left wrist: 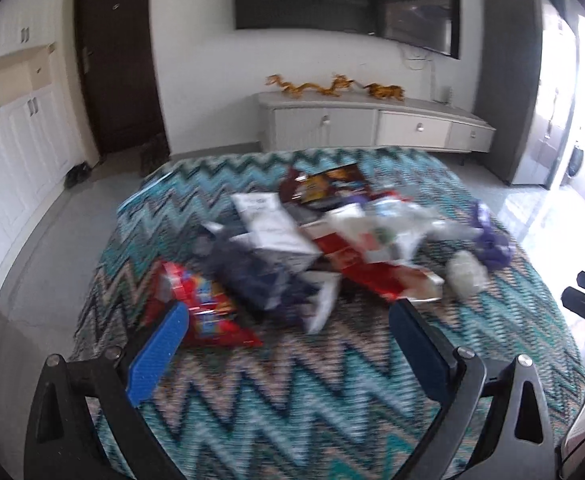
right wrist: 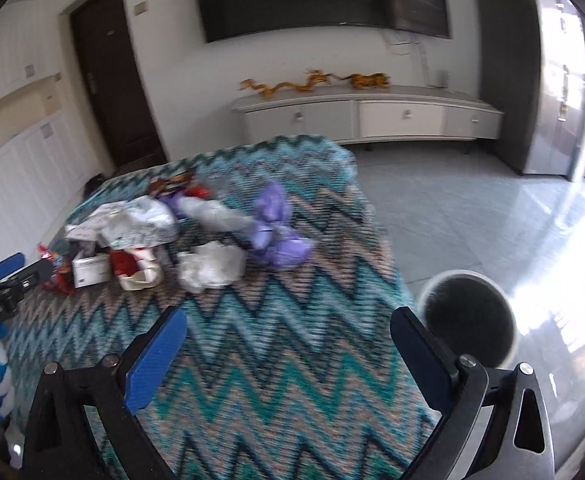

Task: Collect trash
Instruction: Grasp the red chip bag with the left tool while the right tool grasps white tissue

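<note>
A heap of trash lies on a table under a zigzag cloth (left wrist: 276, 392): a red snack bag (left wrist: 204, 308), a dark blue bag (left wrist: 252, 276), a white box (left wrist: 272, 232), a red and white carton (left wrist: 364, 264), crumpled white paper (left wrist: 466, 272) and a purple wrapper (left wrist: 490, 236). My left gripper (left wrist: 290, 312) is open and empty, just short of the heap. My right gripper (right wrist: 290, 320) is open and empty above the cloth (right wrist: 260, 360), nearer than the white paper (right wrist: 210, 266) and purple wrapper (right wrist: 278, 232). A round bin (right wrist: 468, 320) with a dark liner stands on the floor right of the table.
A low white sideboard (left wrist: 376, 124) with golden dragon figures stands at the far wall under a dark TV (left wrist: 348, 0). A dark door (left wrist: 116, 56) and white cupboards (left wrist: 8, 152) are at the left. The grey tiled floor (right wrist: 472, 208) lies right of the table.
</note>
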`<action>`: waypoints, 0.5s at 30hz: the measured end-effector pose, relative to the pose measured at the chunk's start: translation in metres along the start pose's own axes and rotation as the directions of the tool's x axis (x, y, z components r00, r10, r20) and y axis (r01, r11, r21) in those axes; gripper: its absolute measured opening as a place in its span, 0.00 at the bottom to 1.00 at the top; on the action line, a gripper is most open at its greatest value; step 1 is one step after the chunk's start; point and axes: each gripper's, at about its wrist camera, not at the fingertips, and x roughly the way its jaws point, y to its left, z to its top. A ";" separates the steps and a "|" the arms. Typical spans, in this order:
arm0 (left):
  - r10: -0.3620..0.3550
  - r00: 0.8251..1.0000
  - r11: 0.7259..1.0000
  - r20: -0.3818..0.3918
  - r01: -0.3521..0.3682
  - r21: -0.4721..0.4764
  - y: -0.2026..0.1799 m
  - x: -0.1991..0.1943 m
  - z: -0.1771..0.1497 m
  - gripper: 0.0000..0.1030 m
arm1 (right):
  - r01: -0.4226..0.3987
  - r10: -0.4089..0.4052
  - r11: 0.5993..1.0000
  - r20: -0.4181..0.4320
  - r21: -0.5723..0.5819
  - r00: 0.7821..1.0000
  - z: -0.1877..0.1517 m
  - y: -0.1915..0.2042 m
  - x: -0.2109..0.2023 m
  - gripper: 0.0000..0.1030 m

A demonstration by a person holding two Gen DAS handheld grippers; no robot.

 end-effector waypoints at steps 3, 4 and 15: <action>0.035 0.999 0.998 -0.023 -0.036 -0.055 0.035 0.011 0.000 0.98 | -0.095 0.093 0.994 -0.033 -0.045 0.995 0.008 0.020 0.016 0.85; 0.044 0.999 0.997 -0.025 -0.045 -0.069 0.044 0.015 0.001 0.98 | -0.115 0.113 0.992 -0.045 -0.060 0.993 0.011 0.027 0.022 0.80; 0.006 0.992 0.991 -0.130 -0.023 -0.134 0.081 0.067 0.003 0.76 | -0.193 0.172 0.973 -0.159 -0.130 0.972 0.032 0.060 0.099 0.58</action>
